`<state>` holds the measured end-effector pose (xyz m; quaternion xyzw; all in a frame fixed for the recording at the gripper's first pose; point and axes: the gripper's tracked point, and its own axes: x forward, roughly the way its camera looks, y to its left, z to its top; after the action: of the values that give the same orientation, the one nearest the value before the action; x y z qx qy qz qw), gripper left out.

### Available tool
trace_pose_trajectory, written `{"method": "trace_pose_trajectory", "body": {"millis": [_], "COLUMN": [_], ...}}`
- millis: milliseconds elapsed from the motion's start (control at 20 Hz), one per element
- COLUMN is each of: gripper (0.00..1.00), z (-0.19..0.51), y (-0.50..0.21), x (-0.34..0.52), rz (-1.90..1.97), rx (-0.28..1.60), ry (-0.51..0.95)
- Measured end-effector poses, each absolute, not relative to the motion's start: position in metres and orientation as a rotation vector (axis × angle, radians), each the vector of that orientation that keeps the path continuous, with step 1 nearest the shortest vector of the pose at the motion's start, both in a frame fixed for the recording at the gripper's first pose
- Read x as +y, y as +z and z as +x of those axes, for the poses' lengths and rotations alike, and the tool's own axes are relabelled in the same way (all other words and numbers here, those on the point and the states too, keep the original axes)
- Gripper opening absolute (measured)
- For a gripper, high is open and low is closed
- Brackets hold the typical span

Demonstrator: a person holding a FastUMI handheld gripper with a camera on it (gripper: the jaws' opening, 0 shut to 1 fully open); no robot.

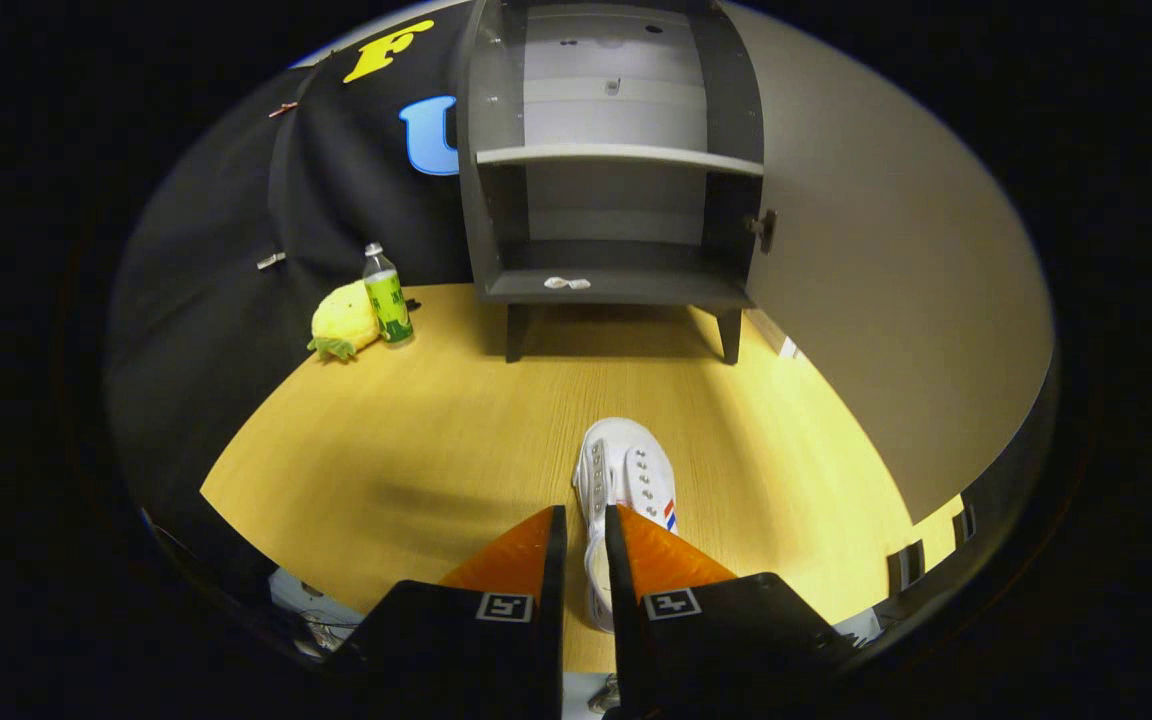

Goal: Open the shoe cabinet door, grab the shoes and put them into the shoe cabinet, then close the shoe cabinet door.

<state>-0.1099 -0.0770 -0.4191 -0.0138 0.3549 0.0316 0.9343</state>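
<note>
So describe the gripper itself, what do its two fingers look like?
The gripper has two wedge-shaped fingers tapering toward the tips. Each rises from a blocky dark base that carries a small square black-and-white marker near the inner edge. No cables are visible.

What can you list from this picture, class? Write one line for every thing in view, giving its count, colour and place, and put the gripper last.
Shoe cabinet: one, dark grey with a pale shelf, on the far side of the floor, door swung open to its right.
Small pale items: two, whitish, on the cabinet's bottom shelf; too small to identify.
Bottle: one, clear with a green label, upright left of the cabinet.
Plush toy: one, yellow with green, lying against the bottle.
Shoe: one, white with a red and blue stripe, its heel end between the fingers.
Floor: one, light wood.
Gripper: one, fingers closed on the shoe.
</note>
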Motion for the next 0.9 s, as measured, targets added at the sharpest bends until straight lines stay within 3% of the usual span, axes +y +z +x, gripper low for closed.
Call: {"method": "trace_pose_trajectory", "body": {"millis": [500,900], "gripper": [0.26,0.26], "z": [-0.113,-0.087], "y": [-0.490,-0.508], "x": [-0.084,-0.078], "rz": [-0.019,0.024], "rx": [0.833,0.796], "ry": [0.014,0.018]}}
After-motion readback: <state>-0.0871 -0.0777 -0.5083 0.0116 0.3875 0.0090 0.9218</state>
